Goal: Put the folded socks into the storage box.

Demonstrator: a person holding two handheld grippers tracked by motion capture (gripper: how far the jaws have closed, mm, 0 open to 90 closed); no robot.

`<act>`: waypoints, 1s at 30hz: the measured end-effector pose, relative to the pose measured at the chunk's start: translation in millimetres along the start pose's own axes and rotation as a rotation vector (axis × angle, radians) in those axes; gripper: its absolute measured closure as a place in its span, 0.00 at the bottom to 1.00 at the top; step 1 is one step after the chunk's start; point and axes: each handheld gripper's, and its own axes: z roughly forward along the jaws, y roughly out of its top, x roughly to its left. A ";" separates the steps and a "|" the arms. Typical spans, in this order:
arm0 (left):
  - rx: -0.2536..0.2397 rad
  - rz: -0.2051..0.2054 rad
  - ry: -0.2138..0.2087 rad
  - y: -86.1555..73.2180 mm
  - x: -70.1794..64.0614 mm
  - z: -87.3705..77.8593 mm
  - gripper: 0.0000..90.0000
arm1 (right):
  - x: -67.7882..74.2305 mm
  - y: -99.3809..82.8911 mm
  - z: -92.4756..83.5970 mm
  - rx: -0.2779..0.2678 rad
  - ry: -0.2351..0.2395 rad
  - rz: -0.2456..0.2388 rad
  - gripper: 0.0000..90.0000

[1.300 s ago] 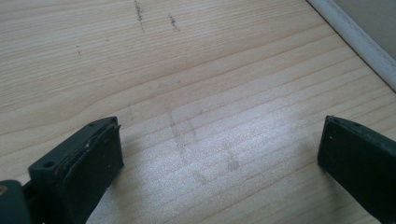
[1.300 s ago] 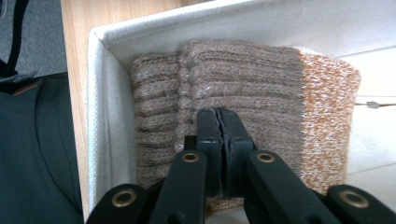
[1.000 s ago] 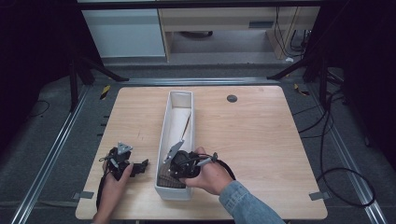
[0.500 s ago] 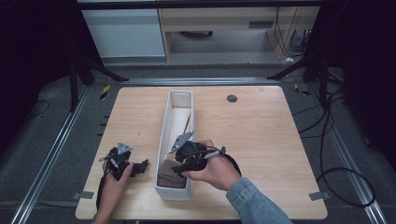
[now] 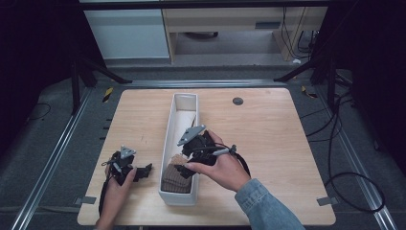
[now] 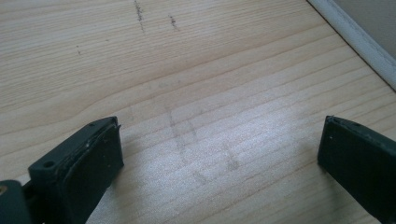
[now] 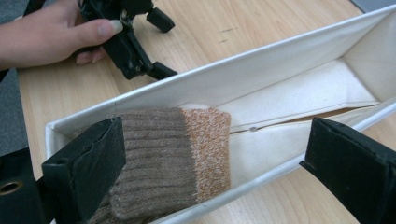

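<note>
At the six o'clock end of the long white fabric bin [image 5: 168,139], the right gripper [image 5: 184,168] has just spread its fingers wide and lifted, leaving the brown ribbed knit sock [image 7: 173,154] dropped inside; the left gripper [image 5: 143,168] rests wide and empty on the wooden desk [image 5: 277,129].

Light wood counter [image 5: 287,143] w/ rounded corners stood mid-room, a small dark round cap [image 5: 238,101] set in its top near the far edge. Floor [image 5: 43,143] around it was dark grey, w/ metal rails [image 5: 52,158] running along left & right sides & a cross rail [image 5: 191,83] just past the far edge. Black stand legs [image 5: 95,69] splayed at far left & far right. Behind: a white cabinet [image 5: 127,33] next to a pale wood shelf unit [image 5: 225,28]. Black cables [image 5: 335,143] looped over floor at right. Sides of room were dark; light fell mostly on the counter top.
</note>
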 end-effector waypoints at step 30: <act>0.000 -0.003 0.001 -0.1 -0.3 -0.1 0.00 | -59.7 -2.0 -42.7 -0.128 -0.248 0.145 0.06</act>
